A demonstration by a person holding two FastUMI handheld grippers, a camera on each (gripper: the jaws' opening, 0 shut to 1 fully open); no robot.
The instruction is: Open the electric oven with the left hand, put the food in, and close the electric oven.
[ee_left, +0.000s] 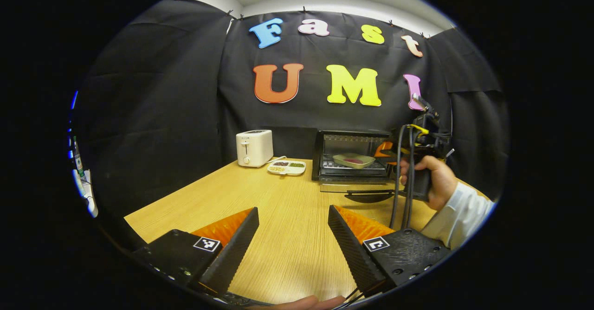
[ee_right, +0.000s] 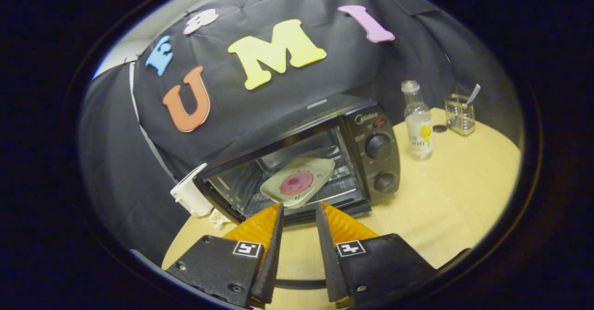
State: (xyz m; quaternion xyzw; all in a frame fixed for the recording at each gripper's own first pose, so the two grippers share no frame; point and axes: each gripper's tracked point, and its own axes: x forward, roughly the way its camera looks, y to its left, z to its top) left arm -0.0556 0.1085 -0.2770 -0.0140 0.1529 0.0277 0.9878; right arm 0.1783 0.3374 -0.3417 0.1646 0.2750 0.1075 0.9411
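The black electric oven stands at the back of the wooden table with its door folded down flat. A pale plate with pink food lies on the rack inside. In the right gripper view the plate sits just beyond my right gripper, which is open, its tips a small gap apart at the plate's near rim. A hand holds that right gripper at the oven's mouth. My left gripper hovers wide open over the table, well in front of the oven, holding nothing.
A white toaster and a divided snack dish stand left of the oven. Right of the oven are a clear bottle, its cap and a wire holder. The door handle lies under my right gripper.
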